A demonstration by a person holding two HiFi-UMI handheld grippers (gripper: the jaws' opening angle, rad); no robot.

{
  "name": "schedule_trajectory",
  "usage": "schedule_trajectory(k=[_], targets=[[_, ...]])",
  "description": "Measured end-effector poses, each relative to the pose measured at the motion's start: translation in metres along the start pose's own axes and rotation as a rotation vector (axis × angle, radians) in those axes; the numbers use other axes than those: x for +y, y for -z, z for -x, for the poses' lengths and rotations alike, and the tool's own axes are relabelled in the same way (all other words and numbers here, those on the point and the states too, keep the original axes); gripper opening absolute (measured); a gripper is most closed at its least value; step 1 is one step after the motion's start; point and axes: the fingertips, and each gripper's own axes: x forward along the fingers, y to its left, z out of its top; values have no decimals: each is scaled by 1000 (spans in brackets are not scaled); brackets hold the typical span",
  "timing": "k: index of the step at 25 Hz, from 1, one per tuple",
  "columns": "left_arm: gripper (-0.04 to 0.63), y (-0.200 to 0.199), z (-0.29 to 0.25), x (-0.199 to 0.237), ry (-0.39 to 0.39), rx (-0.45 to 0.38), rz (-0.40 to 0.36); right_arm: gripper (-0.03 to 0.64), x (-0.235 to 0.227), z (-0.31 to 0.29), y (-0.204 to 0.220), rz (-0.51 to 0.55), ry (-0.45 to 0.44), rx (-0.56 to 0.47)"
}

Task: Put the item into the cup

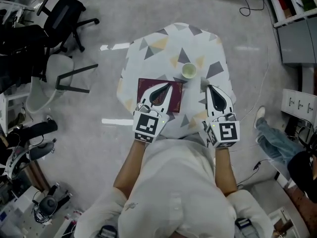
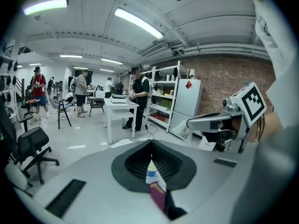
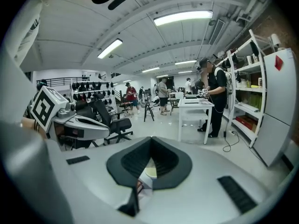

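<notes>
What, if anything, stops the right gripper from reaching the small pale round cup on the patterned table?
Probably nothing, so likely yes: the small pale round cup stands uncovered just ahead-left of the right gripper, with only bare patterned tablecloth between them.

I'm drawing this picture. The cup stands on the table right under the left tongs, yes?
No. The cup stands on the table beyond the left tongs, not under them; a dark red mat lies there. The head view shows it.

bright ceiling tubes (image 2: 138,23), perhaps slight fisheye blur.
</notes>
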Motion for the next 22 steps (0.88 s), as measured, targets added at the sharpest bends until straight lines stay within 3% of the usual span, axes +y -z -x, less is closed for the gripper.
schedule_trajectory(k=[22], targets=[[13,54,-70,-9,60,81,66,5,-14,-60,51,-42,-55,95]])
